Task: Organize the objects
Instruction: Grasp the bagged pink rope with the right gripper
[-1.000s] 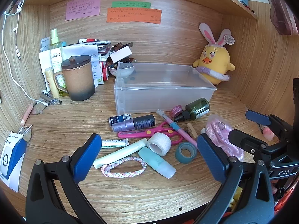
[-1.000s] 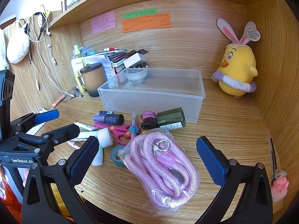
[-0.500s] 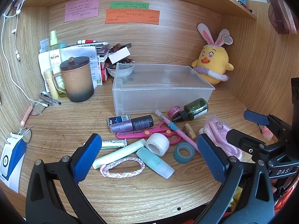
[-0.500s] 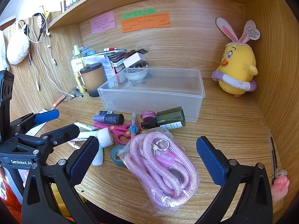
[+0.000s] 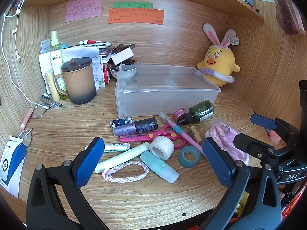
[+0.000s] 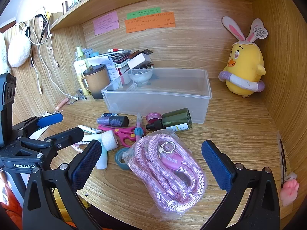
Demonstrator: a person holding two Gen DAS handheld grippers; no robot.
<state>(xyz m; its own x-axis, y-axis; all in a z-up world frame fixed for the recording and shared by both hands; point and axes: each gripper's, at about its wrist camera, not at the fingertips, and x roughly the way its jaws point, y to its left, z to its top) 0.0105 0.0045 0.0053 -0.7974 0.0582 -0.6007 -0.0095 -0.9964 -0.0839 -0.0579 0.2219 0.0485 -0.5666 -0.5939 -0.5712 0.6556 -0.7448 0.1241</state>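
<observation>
A clear plastic bin (image 5: 165,95) (image 6: 159,99) stands empty at the middle of the desk. In front of it lie small items: pink scissors (image 5: 151,135), a green bottle (image 5: 199,112), a purple tube (image 5: 134,128), a white tape roll (image 5: 162,147), a teal tape ring (image 5: 189,156), a mint tube (image 5: 159,166) and a braided band (image 5: 124,173). My left gripper (image 5: 151,163) hangs open above these. A bagged pink rope (image 6: 168,170) lies between the fingers of my open right gripper (image 6: 151,163), which stays above it.
A brown lidded mug (image 5: 79,82), bottles and stacked papers crowd the back left. A yellow chick plush (image 5: 218,67) sits back right. Wooden walls close in on both sides, with a shelf overhead. A blue-and-white box (image 5: 11,163) lies at the left front edge.
Both views shift only slightly; the grippers hover almost still and stay open. No object on the desk has moved.
</observation>
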